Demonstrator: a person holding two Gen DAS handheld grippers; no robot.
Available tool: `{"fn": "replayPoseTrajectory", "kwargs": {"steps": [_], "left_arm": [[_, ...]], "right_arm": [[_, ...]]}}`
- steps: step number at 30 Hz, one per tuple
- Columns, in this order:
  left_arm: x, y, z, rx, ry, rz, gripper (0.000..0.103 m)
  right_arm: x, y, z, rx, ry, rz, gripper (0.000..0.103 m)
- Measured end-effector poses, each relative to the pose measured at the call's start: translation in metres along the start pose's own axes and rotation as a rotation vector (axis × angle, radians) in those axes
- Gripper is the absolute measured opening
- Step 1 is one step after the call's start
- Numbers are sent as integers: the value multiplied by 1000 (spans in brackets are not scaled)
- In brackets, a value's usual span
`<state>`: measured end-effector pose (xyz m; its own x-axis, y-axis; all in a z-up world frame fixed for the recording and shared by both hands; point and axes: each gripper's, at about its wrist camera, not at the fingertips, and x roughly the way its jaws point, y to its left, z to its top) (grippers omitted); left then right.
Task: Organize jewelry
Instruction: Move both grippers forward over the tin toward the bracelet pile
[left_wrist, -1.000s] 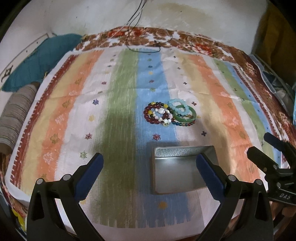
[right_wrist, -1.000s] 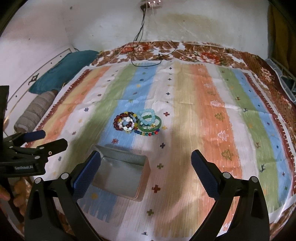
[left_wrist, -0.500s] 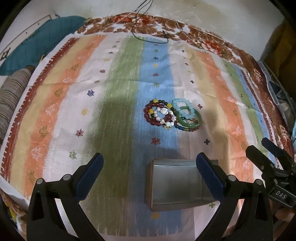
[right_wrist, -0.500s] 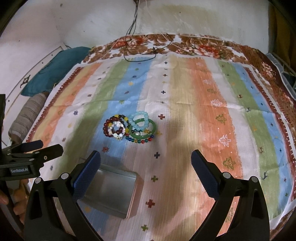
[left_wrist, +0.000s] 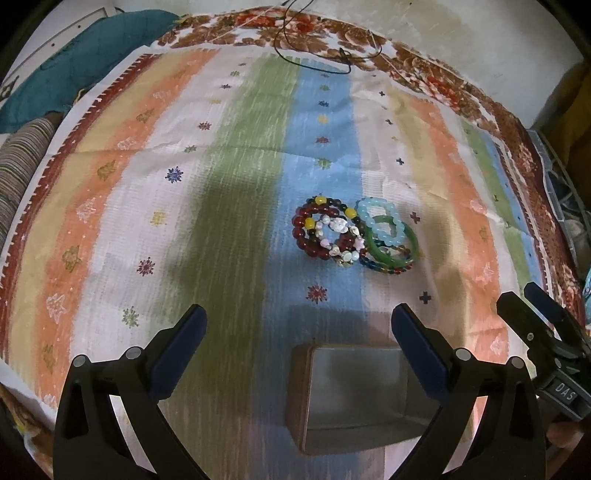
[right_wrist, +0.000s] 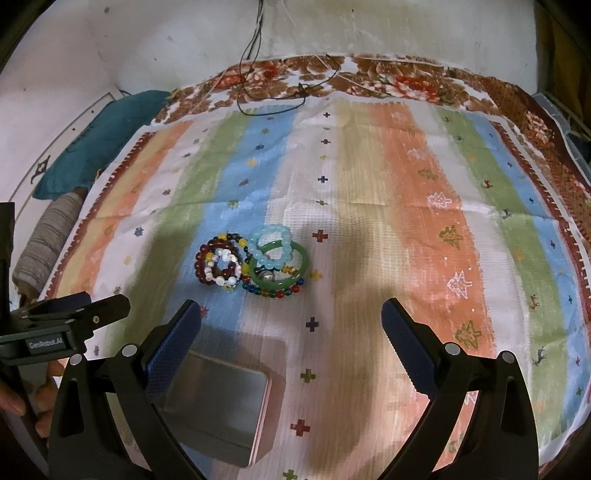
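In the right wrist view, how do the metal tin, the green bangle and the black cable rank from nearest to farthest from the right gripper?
From the right gripper:
1. Open rectangular metal tin, below-left, partly behind the left finger.
2. Smooth green bangle, in the bracelet pile ahead.
3. Thin black cable, at the cloth's far edge.

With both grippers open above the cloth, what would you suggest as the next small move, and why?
Probably ease the right gripper forward and down toward the pile of bracelets. Both grippers are open and hold nothing, the metal tin looks empty, and the pile lies straight ahead between the right fingers, apart from the tin.
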<state>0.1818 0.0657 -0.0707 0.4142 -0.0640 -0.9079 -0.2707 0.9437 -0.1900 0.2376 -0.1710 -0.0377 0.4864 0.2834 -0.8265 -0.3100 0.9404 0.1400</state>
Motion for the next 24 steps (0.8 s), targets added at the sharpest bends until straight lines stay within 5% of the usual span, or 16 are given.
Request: {"fn": "replayPoseTrajectory", "kwargs": {"steps": [24], "left_arm": [[61,8,26,-75,104,-8,95]], "right_arm": [[69,-14,30,105,78,18,99]]}}
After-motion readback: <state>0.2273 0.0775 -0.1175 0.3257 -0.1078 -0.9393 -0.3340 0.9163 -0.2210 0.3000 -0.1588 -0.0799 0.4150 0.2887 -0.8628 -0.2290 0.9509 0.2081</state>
